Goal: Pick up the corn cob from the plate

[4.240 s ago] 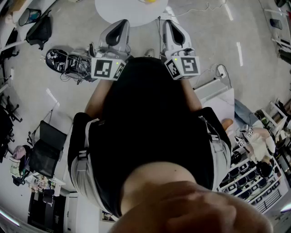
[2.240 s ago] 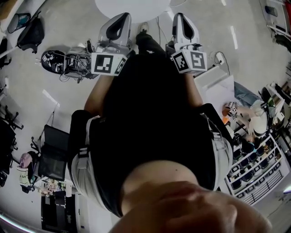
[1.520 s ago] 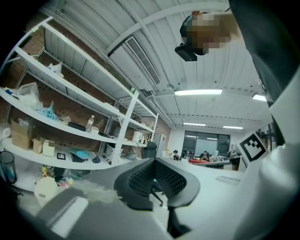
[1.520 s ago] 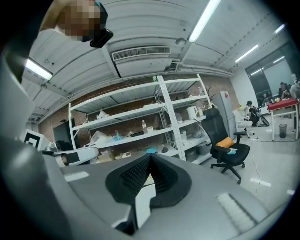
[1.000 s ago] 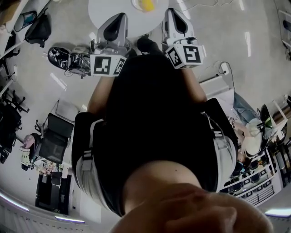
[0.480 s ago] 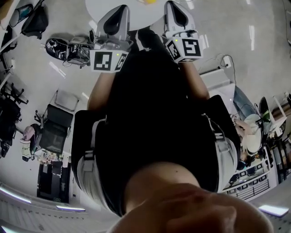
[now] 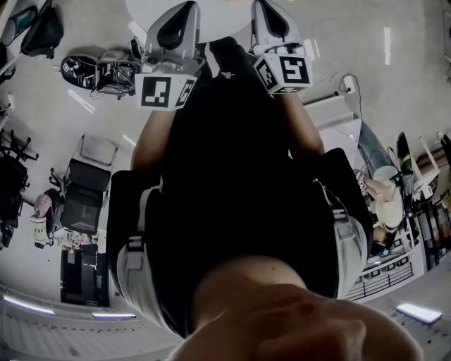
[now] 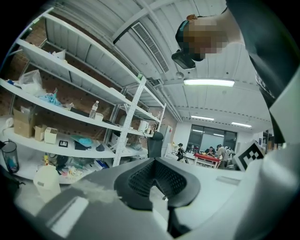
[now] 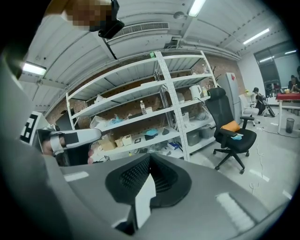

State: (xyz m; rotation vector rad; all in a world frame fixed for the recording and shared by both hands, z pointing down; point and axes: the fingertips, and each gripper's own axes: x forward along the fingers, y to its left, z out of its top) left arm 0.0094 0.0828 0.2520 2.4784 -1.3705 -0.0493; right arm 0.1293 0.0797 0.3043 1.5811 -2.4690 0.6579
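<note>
The person's black-clad torso (image 7: 239,211) fills most of the head view. Just ahead of the torso, side by side, are the left gripper (image 7: 184,13) and the right gripper (image 7: 268,14). Each has its marker cube (image 7: 163,92) on the end nearest the torso. Each gripper view shows that gripper's jaws pressed together with nothing between them. Further ahead of the torso lies the near edge of a white table (image 7: 224,17). The frame cuts off the rest of its top, and the cob cannot be seen in any view. Farthest ahead of the torso stand white shelves (image 9: 140,117) and a black chair (image 9: 234,136).
</note>
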